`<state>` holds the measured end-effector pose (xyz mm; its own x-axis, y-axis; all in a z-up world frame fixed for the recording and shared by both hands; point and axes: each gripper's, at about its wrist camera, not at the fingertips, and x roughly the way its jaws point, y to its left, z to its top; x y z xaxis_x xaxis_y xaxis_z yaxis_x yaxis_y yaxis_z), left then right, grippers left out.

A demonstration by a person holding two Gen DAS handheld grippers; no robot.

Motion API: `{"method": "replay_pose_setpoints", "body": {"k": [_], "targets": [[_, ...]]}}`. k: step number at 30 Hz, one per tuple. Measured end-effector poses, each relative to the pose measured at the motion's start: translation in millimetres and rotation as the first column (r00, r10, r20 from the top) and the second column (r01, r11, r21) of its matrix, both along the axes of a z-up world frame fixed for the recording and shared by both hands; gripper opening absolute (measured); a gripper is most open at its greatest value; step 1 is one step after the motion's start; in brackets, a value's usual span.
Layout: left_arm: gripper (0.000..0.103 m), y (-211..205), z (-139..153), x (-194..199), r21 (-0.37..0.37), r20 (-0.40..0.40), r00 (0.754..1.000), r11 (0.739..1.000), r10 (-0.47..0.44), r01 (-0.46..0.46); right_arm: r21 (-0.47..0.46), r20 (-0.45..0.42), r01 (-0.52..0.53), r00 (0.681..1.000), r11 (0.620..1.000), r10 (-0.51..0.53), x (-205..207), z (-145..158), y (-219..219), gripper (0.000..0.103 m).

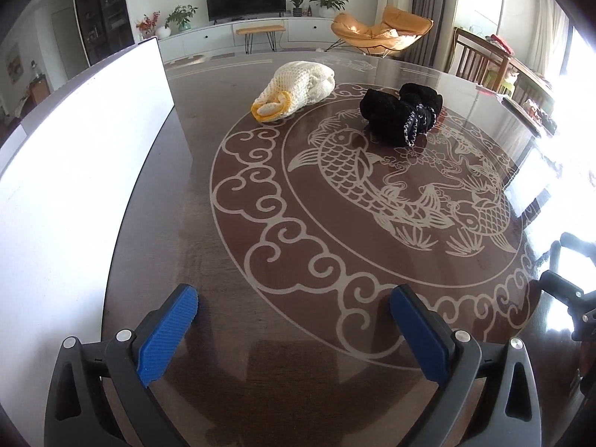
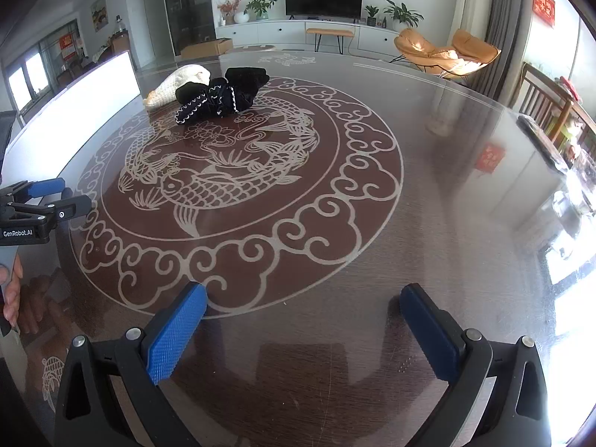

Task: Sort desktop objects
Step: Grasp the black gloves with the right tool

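Note:
A cream knitted bag with a yellow rim [image 1: 294, 87] lies on the far side of the round brown table [image 1: 298, 260]. Right beside it rests a black fuzzy bag with a silver chain [image 1: 400, 113]. The right wrist view shows the black bag [image 2: 223, 95] in front of the cream one [image 2: 178, 83]. My left gripper [image 1: 294, 300] hovers open over the near table, nothing between its blue pads [image 1: 167, 331]. My right gripper [image 2: 303, 296] is open too, empty. From the right wrist view the left gripper [image 2: 48, 193] shows at the left edge, held by a hand [image 2: 11, 290].
A tall white board or box [image 1: 74, 186] stands along the table's left side. The table bears a pale fish and cloud pattern [image 2: 208, 182]. Wooden chairs [image 1: 480, 59] stand at the right. An orange lounge chair [image 1: 380, 29] and a TV cabinet are beyond the table.

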<state>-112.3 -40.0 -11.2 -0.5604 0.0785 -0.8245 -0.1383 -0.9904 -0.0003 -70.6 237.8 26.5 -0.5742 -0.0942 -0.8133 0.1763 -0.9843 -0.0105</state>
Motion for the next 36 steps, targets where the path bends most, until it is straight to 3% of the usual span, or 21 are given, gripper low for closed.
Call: {"method": "replay_pose_setpoints", "body": {"k": [14,16,21,25,29,30,31,32,34,36], "targets": [[0.103,-1.4,1.3,-0.9,0.0,-0.001,1.0,1.0,0.002,-0.002,-0.022,0.009,0.036,0.999,0.999,-0.036,-4.9,0.9,-0.1,0.103],[0.103,-1.3,1.1,-0.9,0.0,0.0,1.0,1.0,0.002,-0.002,-0.122,0.039,0.059,0.998,0.991,-0.055,-20.5,6.7,-1.9,0.103],[0.103,-1.2,0.6,-0.6,-0.001,0.0,1.0,1.0,0.002,-0.002,-0.355,0.084,0.127,0.991,0.926,-0.104,-89.9,33.0,-30.9,0.103],[0.103,-1.5,1.0,-0.4,-0.001,-0.001,1.0,1.0,0.002,-0.002,-0.342,0.148,0.194,0.977,0.919,-0.152,-152.5,28.1,-67.8,0.1],[0.103,-1.7,1.1,0.1,-0.001,-0.001,1.0,1.0,0.003,-0.003,-0.319,0.168,0.242,0.966,0.916,-0.197,-185.9,18.0,-94.8,0.1],[0.103,-1.6,1.5,0.8,-0.001,-0.001,1.0,1.0,0.004,-0.004,-0.31,0.164,0.238,0.967,0.92,-0.195,-189.0,16.2,-100.3,0.098],[0.103,-1.4,1.8,1.1,-0.001,-0.001,1.0,1.0,0.004,-0.004,-0.297,0.161,0.226,0.969,0.928,-0.185,-190.4,14.5,-105.0,0.081],[0.103,-1.2,2.1,1.3,-0.001,-0.001,1.0,1.0,0.004,-0.004,-0.268,0.142,0.209,0.974,0.94,-0.176,-188.8,15.3,-109.2,0.075],[0.103,-1.1,2.8,2.0,-0.001,-0.001,1.0,1.0,0.004,-0.004,-0.252,0.119,0.157,0.984,0.955,-0.13,-181.8,14.9,-112.5,0.067],[0.103,-1.3,3.3,2.7,-0.001,-0.001,1.0,1.0,0.004,-0.004,-0.235,0.098,0.1,0.992,0.967,-0.079,-167.9,14.8,-109.6,0.066]]}}
